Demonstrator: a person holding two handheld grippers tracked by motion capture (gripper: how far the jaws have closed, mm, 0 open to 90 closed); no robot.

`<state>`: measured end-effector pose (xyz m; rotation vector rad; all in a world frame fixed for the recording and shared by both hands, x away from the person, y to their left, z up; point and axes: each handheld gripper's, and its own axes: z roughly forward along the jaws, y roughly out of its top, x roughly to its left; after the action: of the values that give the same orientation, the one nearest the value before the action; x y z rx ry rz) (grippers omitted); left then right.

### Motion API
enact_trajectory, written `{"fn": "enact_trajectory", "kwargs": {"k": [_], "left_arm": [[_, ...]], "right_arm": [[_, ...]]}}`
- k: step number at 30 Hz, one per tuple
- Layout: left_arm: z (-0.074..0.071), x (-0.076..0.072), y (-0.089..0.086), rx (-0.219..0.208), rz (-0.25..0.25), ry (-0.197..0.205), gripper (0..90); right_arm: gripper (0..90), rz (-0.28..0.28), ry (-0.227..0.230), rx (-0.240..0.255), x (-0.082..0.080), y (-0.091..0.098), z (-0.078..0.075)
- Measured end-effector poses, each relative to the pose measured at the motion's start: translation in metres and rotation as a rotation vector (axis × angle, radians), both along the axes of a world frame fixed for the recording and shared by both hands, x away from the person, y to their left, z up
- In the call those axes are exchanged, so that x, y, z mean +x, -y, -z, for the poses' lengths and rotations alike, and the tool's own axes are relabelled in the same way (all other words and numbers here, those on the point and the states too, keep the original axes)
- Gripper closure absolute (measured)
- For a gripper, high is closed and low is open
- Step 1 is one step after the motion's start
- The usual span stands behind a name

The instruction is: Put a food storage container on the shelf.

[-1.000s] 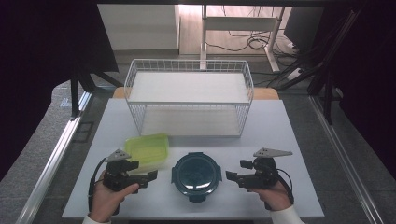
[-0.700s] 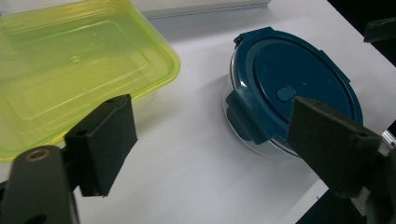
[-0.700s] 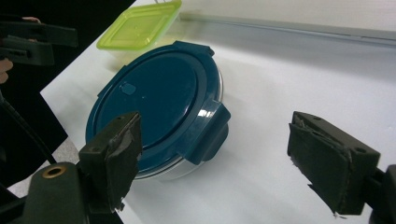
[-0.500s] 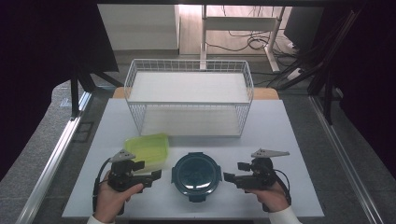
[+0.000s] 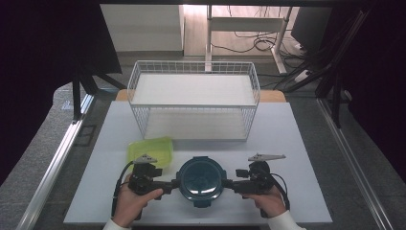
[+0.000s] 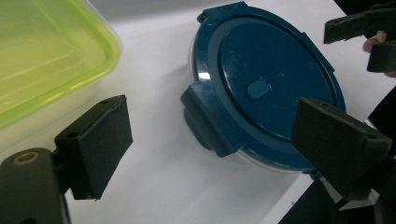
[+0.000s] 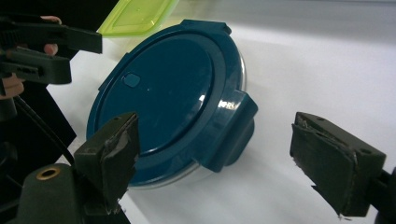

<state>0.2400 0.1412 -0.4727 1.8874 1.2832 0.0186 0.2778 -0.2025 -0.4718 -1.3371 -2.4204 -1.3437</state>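
Near the table's (image 5: 306, 143) front edge sits the blue container (image 5: 199, 178), round, lid on, with a green box (image 5: 151, 151) just behind-left and a wire basket (image 5: 194, 103) further back. Left gripper (image 5: 168, 186) and right gripper (image 5: 231, 185) flank it — both spread, nothing pinched; the left's jaws have just been opening. Each lines up on a side latch tab (image 6: 203, 119). Judging by looks: light, rigid plastic, glossy lid likely slippery — grab the latch tabs or rim, not the smooth top.
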Motion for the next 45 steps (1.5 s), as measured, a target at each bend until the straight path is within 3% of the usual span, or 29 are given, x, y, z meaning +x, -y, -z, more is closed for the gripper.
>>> {"fn": "enact_trajectory", "kwargs": {"k": [7, 13, 25, 34, 40, 45], "left_arm": [[0.005, 0.006, 0.013, -0.035, 0.019, -0.035, 6.3], [0.016, 0.014, 0.020, -0.116, 0.004, -0.109, 6.0], [0.030, 0.020, 0.022, -0.122, 0.004, -0.154, 6.3], [0.037, 0.022, 0.026, -0.130, 0.013, -0.175, 6.5], [0.042, 0.023, 0.027, -0.167, 0.021, -0.197, 6.6], [0.046, 0.023, 0.029, -0.224, 0.049, -0.223, 11.2]], "right_arm": [[14.8, -0.001, -0.028, 0.000, 0.003, -0.009, 0.006], [14.4, -0.004, -0.064, 0.019, 0.007, -0.016, 0.012], [12.5, 0.003, -0.133, 0.035, 0.014, -0.020, 0.024], [13.0, 0.016, -0.160, 0.069, 0.017, -0.022, 0.032], [14.3, 0.005, -0.197, 0.091, 0.018, -0.024, 0.037], [21.5, -0.003, -0.229, 0.127, 0.019, -0.025, 0.039]]}}
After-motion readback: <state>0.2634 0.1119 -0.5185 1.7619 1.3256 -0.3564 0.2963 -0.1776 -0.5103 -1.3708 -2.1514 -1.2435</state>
